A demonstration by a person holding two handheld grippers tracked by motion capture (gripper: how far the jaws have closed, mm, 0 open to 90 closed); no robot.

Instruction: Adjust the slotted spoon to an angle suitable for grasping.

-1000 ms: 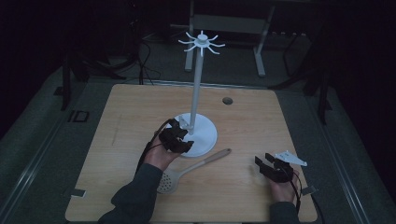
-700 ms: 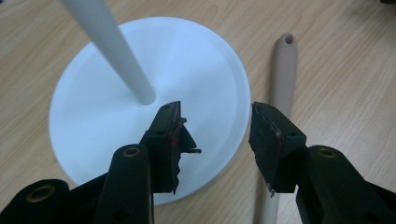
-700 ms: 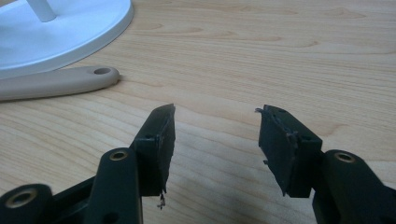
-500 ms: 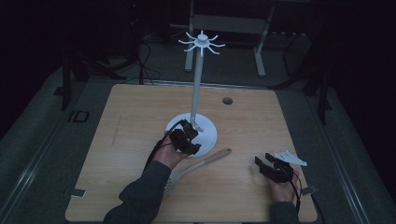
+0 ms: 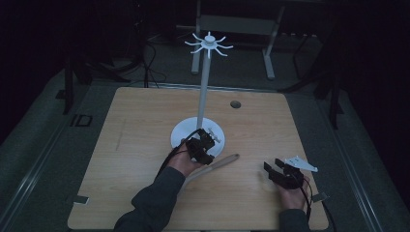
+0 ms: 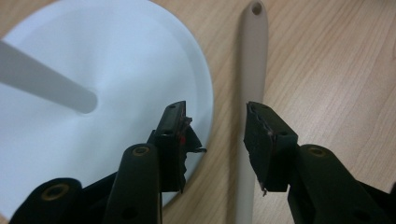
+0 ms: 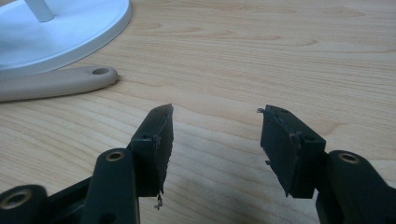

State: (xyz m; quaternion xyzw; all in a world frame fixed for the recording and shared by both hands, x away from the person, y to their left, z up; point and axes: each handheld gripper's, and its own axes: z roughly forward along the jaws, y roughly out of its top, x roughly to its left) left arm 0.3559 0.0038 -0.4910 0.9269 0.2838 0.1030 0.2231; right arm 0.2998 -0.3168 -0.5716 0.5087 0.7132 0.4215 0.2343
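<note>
A white stand with a round base (image 5: 181,133) and a tall pole (image 5: 204,87) topped by hooks (image 5: 209,44) rises from the wooden table (image 5: 135,121). A beige utensil handle (image 5: 225,161) with a hole at its end lies just in front of the base. My left gripper (image 5: 207,143) hovers open over the base edge and the handle; in the left gripper view the handle (image 6: 252,56) runs up between the jaws beside the base (image 6: 116,51). My right gripper (image 5: 274,172) stands open near the front right, with bare wood between its jaws (image 7: 215,135); the handle end (image 7: 88,77) lies off to its left.
A small dark hole (image 5: 235,104) sits in the table behind the stand. Metal frame legs (image 5: 268,53) and cables (image 5: 150,58) stand on the dark floor beyond the far edge. A person's sleeve (image 5: 154,200) comes in at the bottom.
My left gripper has moved right and forward, from the left of the stand's base to over its front edge and the utensil handle. The right gripper has stayed put.
</note>
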